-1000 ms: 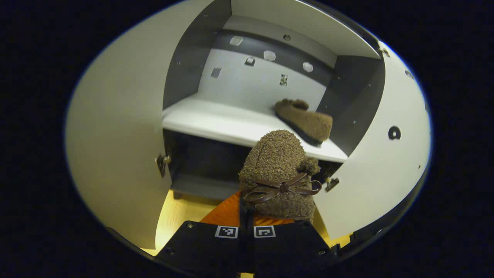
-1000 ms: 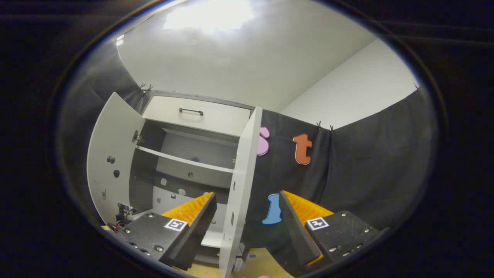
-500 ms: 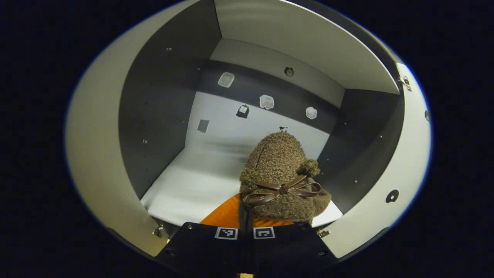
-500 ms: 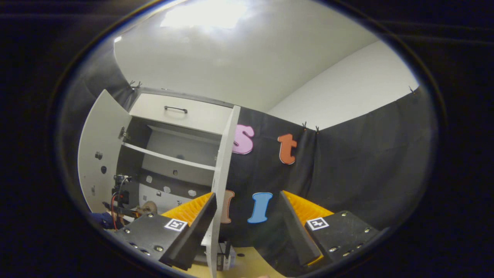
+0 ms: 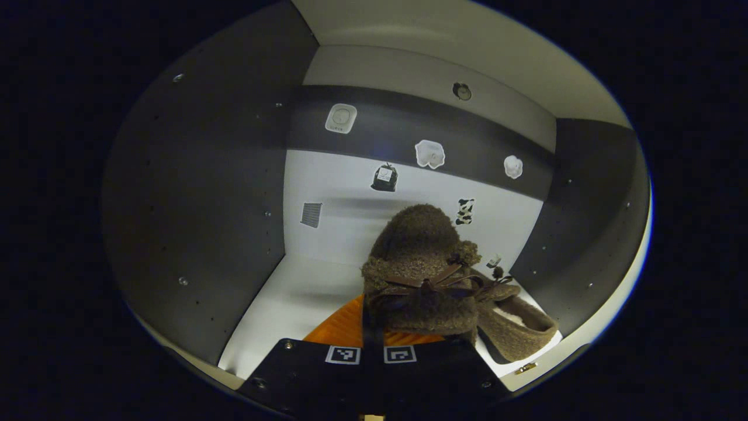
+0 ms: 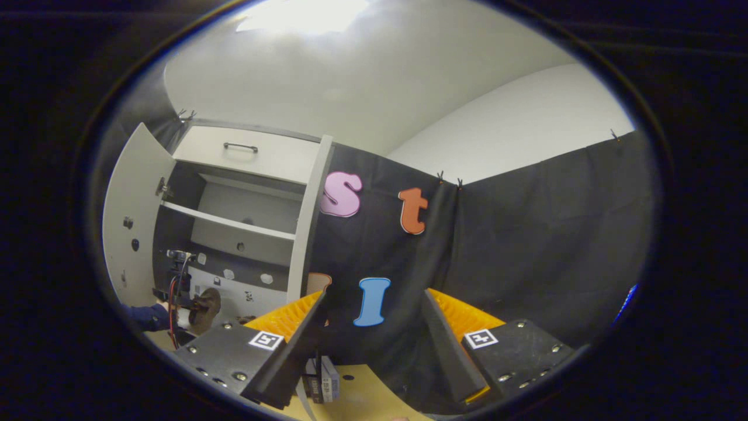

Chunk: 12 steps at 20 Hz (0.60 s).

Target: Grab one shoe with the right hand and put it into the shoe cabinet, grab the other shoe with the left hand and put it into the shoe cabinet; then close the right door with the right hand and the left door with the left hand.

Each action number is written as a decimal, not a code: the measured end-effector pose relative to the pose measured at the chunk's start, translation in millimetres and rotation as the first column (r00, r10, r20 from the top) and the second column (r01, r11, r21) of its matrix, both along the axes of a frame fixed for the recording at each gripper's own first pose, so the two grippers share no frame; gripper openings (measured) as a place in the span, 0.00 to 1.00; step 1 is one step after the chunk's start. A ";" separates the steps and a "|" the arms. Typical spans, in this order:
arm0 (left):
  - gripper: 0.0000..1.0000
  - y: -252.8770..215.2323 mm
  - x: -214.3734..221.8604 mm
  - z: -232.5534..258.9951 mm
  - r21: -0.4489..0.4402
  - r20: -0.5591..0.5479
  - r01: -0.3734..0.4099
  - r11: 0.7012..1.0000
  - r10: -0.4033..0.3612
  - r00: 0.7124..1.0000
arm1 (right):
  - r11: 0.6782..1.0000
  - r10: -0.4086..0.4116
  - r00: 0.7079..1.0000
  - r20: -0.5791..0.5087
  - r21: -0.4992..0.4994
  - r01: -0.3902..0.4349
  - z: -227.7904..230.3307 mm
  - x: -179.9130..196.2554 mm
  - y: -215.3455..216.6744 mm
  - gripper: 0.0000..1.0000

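In the left gripper view, a brown fuzzy shoe with a bow [image 5: 421, 275] is held toe-forward inside the shoe cabinet, above its white shelf [image 5: 286, 304]. My left gripper [image 5: 373, 330] is shut on its heel end. The other brown shoe [image 5: 517, 333] lies on the shelf just to the right, close beside the held one. In the right gripper view, my right gripper [image 6: 374, 345] stands open and holds nothing, away from the cabinet [image 6: 234, 216]. The held shoe [image 6: 204, 304] and a dark sleeve [image 6: 146, 316] show at the cabinet's opening.
Both cabinet doors stand open: the left door [image 6: 125, 228] swung wide, the right door [image 6: 307, 222] edge-on to the right gripper view. A drawer with a dark handle [image 6: 241, 147] tops the cabinet. Small stickers dot the cabinet's back wall [image 5: 409, 175]. A small box [image 6: 321, 383] lies on the wooden floor.
My left gripper has carried the shoe from in front of the cabinet deep into it, beside the shoe on the shelf. The right gripper view has swung to the right, still open.
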<state>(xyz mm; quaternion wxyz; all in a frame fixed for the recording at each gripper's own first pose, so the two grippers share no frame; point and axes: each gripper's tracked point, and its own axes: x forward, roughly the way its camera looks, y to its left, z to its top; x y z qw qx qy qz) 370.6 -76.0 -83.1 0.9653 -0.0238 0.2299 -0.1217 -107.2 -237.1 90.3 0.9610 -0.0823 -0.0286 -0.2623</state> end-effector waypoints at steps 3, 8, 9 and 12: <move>0.00 -3.6 6.7 -10.4 0.049 -0.006 0.001 0.999 -0.001 1.000 | 1.000 -0.010 1.000 -0.012 0.002 0.011 -4.3 2.4 -6.1 0.96; 0.00 -2.6 16.9 -30.6 0.151 -0.037 0.004 0.988 0.002 0.999 | 1.000 -0.017 1.000 -0.020 -0.003 0.016 -8.9 4.1 -8.3 0.97; 0.00 -2.3 18.2 -34.9 0.160 -0.044 -0.001 0.987 0.008 0.999 | 1.000 -0.020 1.000 -0.023 -0.004 0.020 -10.0 4.2 -9.0 0.97; 0.01 -4.4 21.0 -46.3 0.177 -0.068 0.006 0.984 0.006 0.998 | 1.000 -0.024 0.999 -0.028 0.003 0.024 -13.3 3.9 -11.8 0.97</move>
